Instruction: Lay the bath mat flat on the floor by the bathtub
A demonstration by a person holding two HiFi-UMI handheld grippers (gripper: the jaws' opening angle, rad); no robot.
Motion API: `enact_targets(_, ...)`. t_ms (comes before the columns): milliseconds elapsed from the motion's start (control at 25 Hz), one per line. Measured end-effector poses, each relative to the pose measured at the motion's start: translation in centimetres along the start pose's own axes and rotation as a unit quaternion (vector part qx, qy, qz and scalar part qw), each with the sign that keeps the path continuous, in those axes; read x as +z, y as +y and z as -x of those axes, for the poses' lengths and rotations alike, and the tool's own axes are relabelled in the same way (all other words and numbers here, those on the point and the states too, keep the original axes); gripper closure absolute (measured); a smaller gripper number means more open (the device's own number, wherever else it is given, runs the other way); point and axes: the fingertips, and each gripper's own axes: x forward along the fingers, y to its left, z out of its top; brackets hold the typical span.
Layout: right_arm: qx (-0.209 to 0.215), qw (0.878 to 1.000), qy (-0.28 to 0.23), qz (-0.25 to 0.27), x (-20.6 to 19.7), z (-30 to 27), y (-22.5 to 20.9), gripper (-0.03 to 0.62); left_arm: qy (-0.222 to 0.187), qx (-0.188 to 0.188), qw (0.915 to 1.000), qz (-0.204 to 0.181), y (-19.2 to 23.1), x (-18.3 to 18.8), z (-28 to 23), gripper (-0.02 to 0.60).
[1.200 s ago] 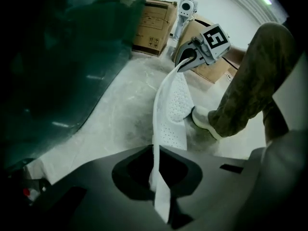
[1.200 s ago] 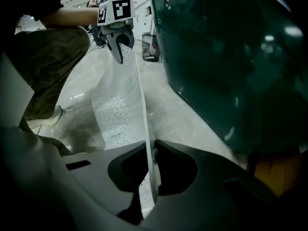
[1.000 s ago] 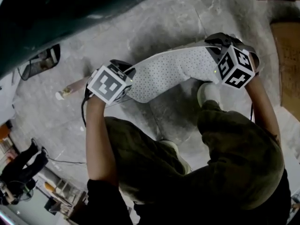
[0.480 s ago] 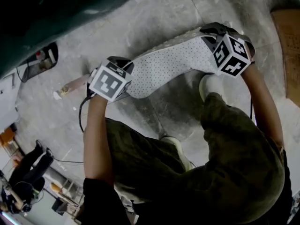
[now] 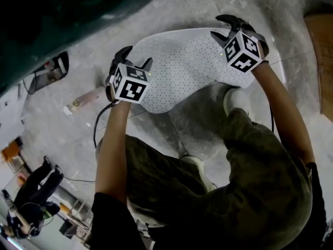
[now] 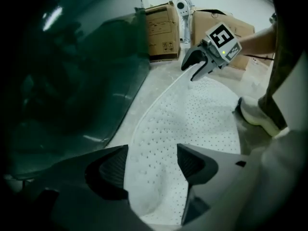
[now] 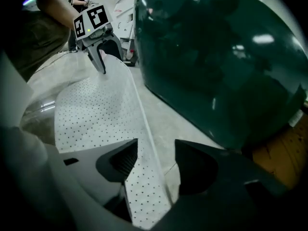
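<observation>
White and pin-dotted, the bath mat (image 5: 182,66) lay spread on the grey floor (image 5: 171,14) just beside the dark green bathtub (image 5: 62,14), its long edge running along the tub's wall with a strip of bare floor between. I held the left gripper (image 5: 136,57) at one end of the mat. Its jaws had just been swinging apart, and mat cloth sat in the gap with neither pad pressing on it. The right gripper (image 5: 218,27), at the other end, had likewise just been opening, and a raised strip of the mat's tub-side edge stood between its pads, unpinched. The danger, as I judged it, lay in pulling away. Both ends looked humped rather than flat, and a pad catching the cloth could drag it askew or fold it over. My shoe (image 5: 237,100), at the mat's side away from the tub, might also pin or scuff that edge. The head view hid the mat's corners beneath both tools and my legs covered part of its near edge, so I could not tell whether it touched the floor throughout. The bathtub was cut off by the frame, and a pale tube-like object (image 5: 83,99) near the tub's foot was too small to identify.
</observation>
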Motion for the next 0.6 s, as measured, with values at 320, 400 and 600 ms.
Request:
enact_targets(320,-0.036,0.995,-0.018,-0.090,-1.8,-0.4,-2.8,0.253,-0.038,-0.007,0.9821,0.185,1.6,-0.9,-0.6,0.238)
enact_targets(400,-0.009,0.991,-0.013,-0.135,-3.3,-0.7,-1.8,0.253,-0.041,-0.040,0.9643,0.259,0.5,-1.2,-1.2,0.236)
enact_targets(600,0.008,0.983,0.015,-0.180,-8.2,-0.7,0.2,0.253,-0.003,-0.057,0.9478,0.314,-1.5,-4.2,-3.2,0.238)
